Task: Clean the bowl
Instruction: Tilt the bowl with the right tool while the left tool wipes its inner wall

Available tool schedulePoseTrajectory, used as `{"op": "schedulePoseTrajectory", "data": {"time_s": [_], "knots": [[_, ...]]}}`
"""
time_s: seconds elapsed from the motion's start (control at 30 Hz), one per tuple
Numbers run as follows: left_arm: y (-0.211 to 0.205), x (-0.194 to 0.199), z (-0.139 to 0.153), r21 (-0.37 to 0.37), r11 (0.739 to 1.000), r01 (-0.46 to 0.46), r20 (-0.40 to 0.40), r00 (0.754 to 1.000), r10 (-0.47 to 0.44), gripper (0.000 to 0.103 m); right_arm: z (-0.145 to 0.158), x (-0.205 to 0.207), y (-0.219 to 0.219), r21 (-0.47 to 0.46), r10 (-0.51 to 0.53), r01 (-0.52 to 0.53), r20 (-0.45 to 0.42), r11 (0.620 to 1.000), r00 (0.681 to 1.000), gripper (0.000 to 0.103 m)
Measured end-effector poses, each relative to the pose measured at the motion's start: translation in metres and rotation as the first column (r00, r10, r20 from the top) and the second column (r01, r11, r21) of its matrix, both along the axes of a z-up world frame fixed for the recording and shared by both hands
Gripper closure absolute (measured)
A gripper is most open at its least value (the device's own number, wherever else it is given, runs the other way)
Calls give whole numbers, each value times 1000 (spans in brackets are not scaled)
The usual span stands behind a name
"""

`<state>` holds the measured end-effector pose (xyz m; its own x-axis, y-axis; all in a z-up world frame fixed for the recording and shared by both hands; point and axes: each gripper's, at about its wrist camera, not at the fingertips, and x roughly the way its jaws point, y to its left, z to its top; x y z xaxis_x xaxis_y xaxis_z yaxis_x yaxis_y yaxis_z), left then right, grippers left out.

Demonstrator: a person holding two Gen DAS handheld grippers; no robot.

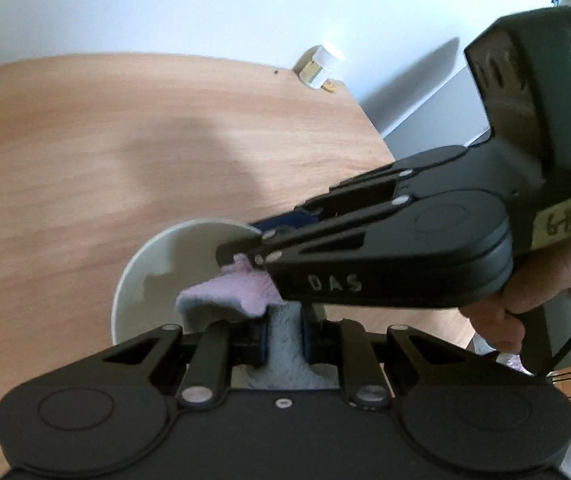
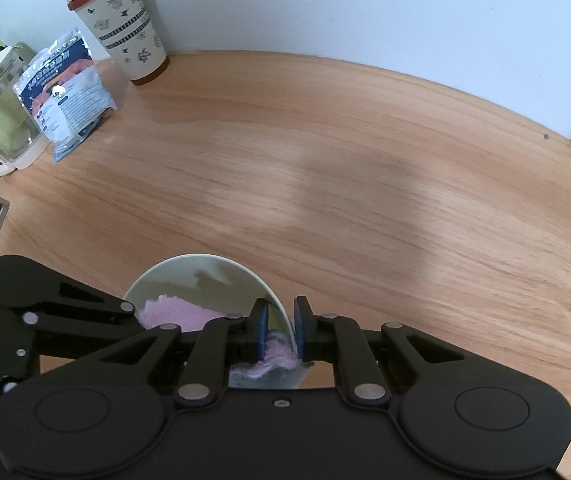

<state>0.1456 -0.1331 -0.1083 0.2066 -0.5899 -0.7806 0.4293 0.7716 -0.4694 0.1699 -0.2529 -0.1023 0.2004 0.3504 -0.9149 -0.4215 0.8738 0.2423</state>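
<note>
Your left hand-held gripper (image 1: 283, 338) pinches the fuzzy pink-grey cloth (image 1: 241, 294); right hand-held gripper (image 2: 279, 330) clamps the round white bowl (image 2: 205, 276) rim. Sweep the whole inner wall, keeping the rim steady.

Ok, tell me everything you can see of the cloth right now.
The fluffy pink-and-pale-blue cloth looks like soft terry microfibre, pink on one face and bluish-grey on the other. It is crumpled and draped inside the round off-white bowl. The left claw is shut on a bunched blue-grey part. The right claw straddles the bowl's rim, one pad inside against the pink cloth.
</note>
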Motion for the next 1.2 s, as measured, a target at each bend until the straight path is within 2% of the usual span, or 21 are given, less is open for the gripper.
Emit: {"op": "schedulePoseTrajectory", "data": {"time_s": [0.13, 0.23, 0.33, 0.47, 0.67, 0.83, 0.93, 1.2], "knots": [[-7, 6, -10, 64, 998, 29, -21, 999, -28, 89, 0, -4, 3, -16, 24, -24, 25, 1000, 999, 88], [-13, 1, -6, 123, 991, 55, -13, 998, -54, 89, 0, -6, 5, -29, 48, -47, 37, 998, 998, 88], [-28, -5, -5, 218, 970, 110, 38, 992, -121, 89, -1, -5, 5, -31, 57, -56, 33, 998, 998, 89], [-32, -9, -5, 273, 952, 140, 45, 987, -158, 89, -3, -4, 4, -39, 66, -65, 30, 997, 997, 90], [-34, -12, -2, 385, 908, 167, 67, 976, -208, 90, -7, -4, 4, -46, 66, -65, 26, 997, 997, 91], [-25, -9, 12, 404, 902, 153, 60, 979, -193, 90, -9, -3, -1, -29, 67, -67, 20, 997, 998, 91], [-22, -8, 19, 436, 881, 181, 60, 972, -229, 90, -10, -4, 0, -33, 78, -77, 23, 996, 997, 91], [-33, 3, 3, 414, 865, 284, -6, 951, -309, 90, -10, -4, 1, -34, 91, -90, 20, 995, 996, 91]]}}
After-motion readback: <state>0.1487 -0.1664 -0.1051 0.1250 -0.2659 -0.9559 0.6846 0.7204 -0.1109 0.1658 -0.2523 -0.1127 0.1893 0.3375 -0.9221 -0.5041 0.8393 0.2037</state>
